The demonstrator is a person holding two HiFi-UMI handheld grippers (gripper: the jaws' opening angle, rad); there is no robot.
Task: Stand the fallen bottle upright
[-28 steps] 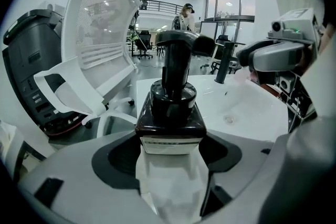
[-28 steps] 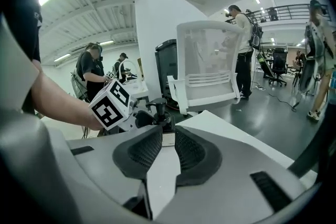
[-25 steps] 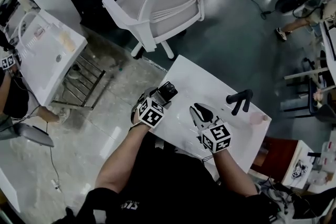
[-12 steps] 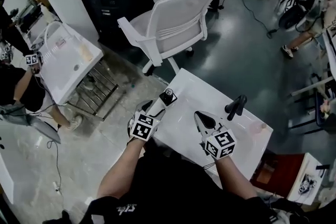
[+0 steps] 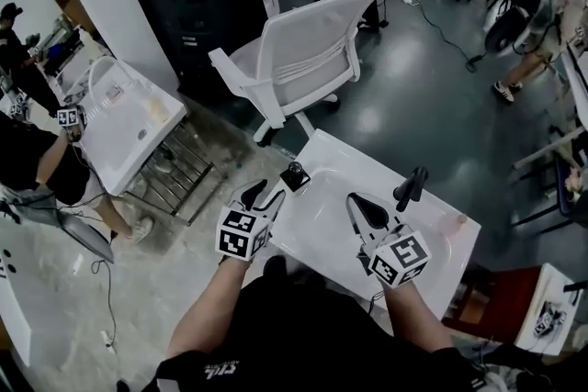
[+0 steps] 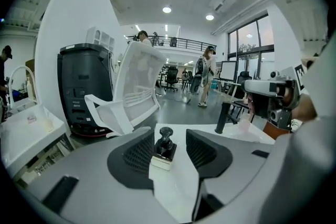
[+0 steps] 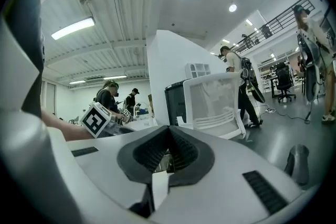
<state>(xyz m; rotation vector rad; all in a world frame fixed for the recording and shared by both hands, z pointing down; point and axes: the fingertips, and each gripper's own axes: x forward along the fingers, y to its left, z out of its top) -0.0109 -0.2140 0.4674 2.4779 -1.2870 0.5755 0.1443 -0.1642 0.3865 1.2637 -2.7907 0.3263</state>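
Near the upper left corner of the flat white table point(image 5: 423, 239), at the middle of the head view, the small black bottle point(image 5: 294, 174) with a round cap and a pale bottom stands straight up, so the job looks done and nothing seems left but to move away. The left gripper point(image 5: 263, 196) hangs just below and left of the bottle without touching it, and its jaws are closing with nothing pinched between them. The right gripper point(image 5: 360, 205) is held over the middle of the table, well apart from the bottle, with its jaws pressed together and empty.
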